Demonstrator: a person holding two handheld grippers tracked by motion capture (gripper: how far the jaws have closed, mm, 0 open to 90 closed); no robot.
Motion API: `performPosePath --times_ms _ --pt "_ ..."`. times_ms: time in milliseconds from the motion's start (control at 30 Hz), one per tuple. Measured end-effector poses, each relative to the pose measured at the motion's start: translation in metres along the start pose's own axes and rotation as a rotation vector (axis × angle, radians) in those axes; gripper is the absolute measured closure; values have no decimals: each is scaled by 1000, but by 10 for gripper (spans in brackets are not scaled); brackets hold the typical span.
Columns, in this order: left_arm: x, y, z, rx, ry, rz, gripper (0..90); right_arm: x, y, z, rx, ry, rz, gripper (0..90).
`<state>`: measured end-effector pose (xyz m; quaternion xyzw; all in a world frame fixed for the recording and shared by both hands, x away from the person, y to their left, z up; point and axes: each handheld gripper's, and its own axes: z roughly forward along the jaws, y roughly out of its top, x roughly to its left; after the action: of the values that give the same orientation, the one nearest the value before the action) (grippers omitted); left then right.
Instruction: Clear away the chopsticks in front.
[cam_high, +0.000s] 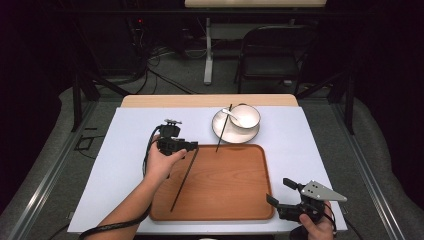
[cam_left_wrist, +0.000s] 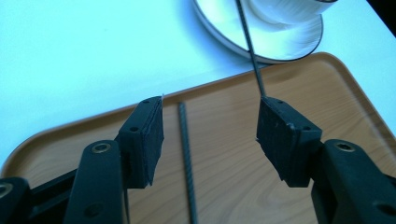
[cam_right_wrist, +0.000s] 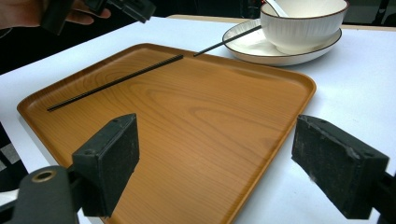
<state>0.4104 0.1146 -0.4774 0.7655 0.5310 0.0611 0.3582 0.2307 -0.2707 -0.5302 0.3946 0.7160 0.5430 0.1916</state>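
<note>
At the bottom right of the high view the right gripper (cam_high: 281, 193) sits off the lower right corner of the wooden tray (cam_high: 235, 200), its fingers spread wide with nothing between them; a hand (cam_high: 316, 227) holds it from below. In the right gripper view the tray's raised rim runs between those two pads, and bare white surface (cam_high: 300, 145) lies to the right of it.

Most of the tray's floor is open wood. One black chopstick (cam_high: 184, 179) lies on its left part, running diagonally from near the lower left up toward the top edge. Just above that stick's upper end, in the middle left of the high view, the left gripper (cam_high: 192, 146) hovers at the tray's upper left rim, held by the left hand (cam_high: 161, 162). In the left gripper view its fingers stand well apart and hold nothing, with the stick lying on the wood between them.

Farther up, a second chopstick (cam_high: 223, 128) leans from the tray's top edge across a white plate (cam_high: 222, 132). A white bowl (cam_high: 245, 116) with a spoon (cam_high: 231, 116) stands on the plate, just beyond the tray. Wide bare surface flanks both sides.
</note>
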Motion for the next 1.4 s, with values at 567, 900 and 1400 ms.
performPosePath --times_ms 567,900,1400 --pt "-25 21 34 34 -55 1 476 -1 0 -1 -3 2 -1 145" --pt "-33 28 51 78 -72 -30 493 -1 0 -1 -3 3 3 145" --pt "-33 30 71 138 -81 -76 597 -1 0 -1 -4 3 0 145"
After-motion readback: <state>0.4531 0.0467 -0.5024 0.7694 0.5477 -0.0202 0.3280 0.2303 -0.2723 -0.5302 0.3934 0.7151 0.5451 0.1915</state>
